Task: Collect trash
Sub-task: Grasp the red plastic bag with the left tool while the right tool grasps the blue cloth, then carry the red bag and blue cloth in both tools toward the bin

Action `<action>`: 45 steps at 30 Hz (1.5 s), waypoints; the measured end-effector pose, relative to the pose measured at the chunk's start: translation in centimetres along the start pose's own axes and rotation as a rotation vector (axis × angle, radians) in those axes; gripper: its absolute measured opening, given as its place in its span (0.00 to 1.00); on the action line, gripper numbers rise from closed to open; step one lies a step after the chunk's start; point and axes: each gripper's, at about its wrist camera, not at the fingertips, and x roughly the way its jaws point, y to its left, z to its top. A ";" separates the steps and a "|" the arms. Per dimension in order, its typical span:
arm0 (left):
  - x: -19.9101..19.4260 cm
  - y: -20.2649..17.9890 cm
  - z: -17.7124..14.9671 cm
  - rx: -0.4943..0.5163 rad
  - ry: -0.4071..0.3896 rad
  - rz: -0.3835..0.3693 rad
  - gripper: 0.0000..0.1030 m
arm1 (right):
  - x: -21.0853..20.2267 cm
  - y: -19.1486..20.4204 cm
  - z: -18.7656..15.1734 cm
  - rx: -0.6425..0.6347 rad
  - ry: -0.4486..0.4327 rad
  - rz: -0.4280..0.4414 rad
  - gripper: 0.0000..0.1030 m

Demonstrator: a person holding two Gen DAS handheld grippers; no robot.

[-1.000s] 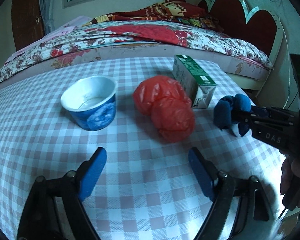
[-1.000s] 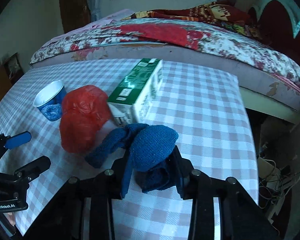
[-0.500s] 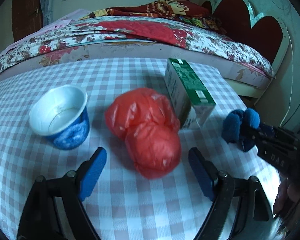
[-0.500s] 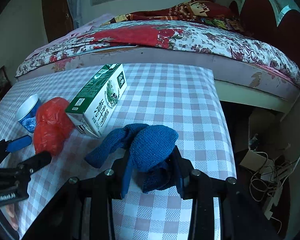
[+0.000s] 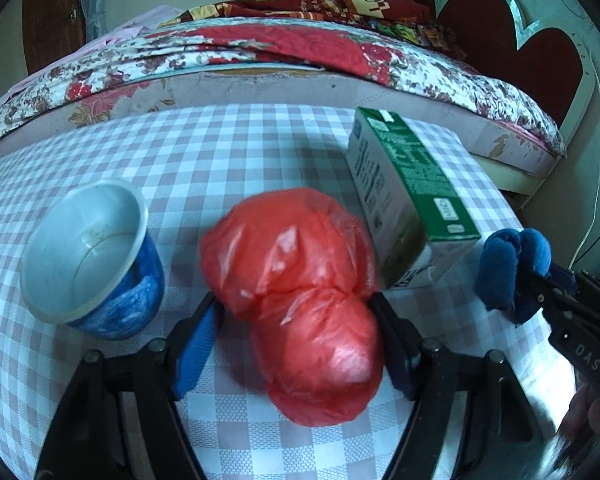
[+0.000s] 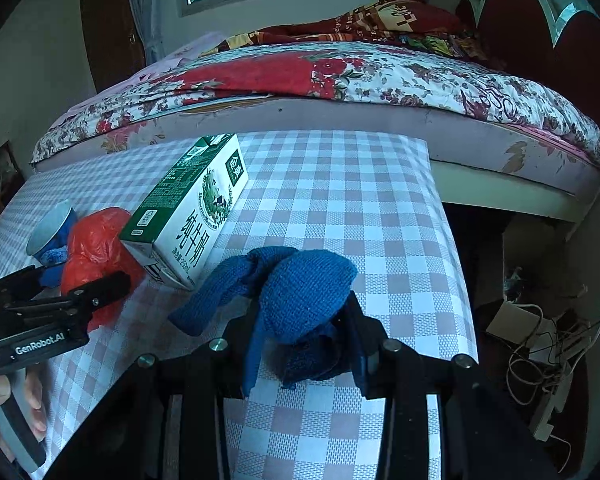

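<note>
Left claw (image 5: 296, 336) now closing around crinkly red plastic bag (image 5: 300, 300); right claw (image 6: 300, 336) clamped on knitted blue cloth (image 6: 296, 296).

One cup (image 5: 92, 256), bag (image 5: 300, 304), carton (image 5: 404, 196), perhaps one sock (image 6: 300, 296).

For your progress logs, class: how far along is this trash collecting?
Done: nothing visibly binned. In hand: the right tool grips the blue cloth; the left tool is closing around the red bag. Left: the cup and milk carton.
</note>
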 end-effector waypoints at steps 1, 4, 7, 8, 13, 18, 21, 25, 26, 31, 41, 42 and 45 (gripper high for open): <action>0.0 -0.1 0.0 0.012 -0.004 0.008 0.69 | 0.1 0.0 0.0 0.001 0.003 0.001 0.37; 0.1 -0.2 0.0 0.043 -0.008 0.015 0.53 | 0.1 0.0 0.1 0.004 0.007 0.004 0.37; -0.2 0.3 0.0 0.038 -0.003 -0.015 0.37 | -0.3 0.0 -0.1 0.008 0.008 0.015 0.36; -0.4 0.5 -0.1 0.031 -0.004 -0.025 0.36 | -0.5 0.2 -0.2 0.005 0.004 0.016 0.35; -2.3 0.7 -1.5 0.058 -0.023 -0.022 0.33 | -2.2 1.1 -0.6 -0.012 -0.024 0.015 0.35; -5.0 0.8 -3.2 0.073 -0.057 -0.005 0.33 | -4.2 2.4 -1.3 -0.026 -0.040 0.027 0.35; -6.7 1.3 -4.3 0.056 -0.069 -0.004 0.33 | -6.0 3.2 -2.0 -0.033 -0.053 0.035 0.35; -9.2 1.6 -6.1 0.050 -0.084 -0.012 0.33 | -8.7 4.3 -3.2 -0.046 -0.073 0.043 0.35; -9.7 1.6 -6.4 0.053 -0.087 -0.012 0.33 | -9.5 4.6 -3.6 -0.049 -0.078 0.046 0.35; -12.8 1.2 -8.5 0.079 -0.117 0.006 0.33 | -13.2 5.3 -5.2 -0.049 -0.108 0.053 0.35; -18.9 -0.9 -12.7 0.100 -0.163 -0.020 0.33 | -20.6 5.5 -10.1 -0.036 -0.147 0.052 0.35; -19.4 -1.1 -13.2 0.106 -0.171 -0.018 0.33 | -21.2 5.5 -10.5 -0.033 -0.153 0.050 0.35; -20.2 -1.8 -14.3 0.120 -0.173 -0.032 0.33 | -23.0 5.3 -12.0 -0.014 -0.163 0.049 0.35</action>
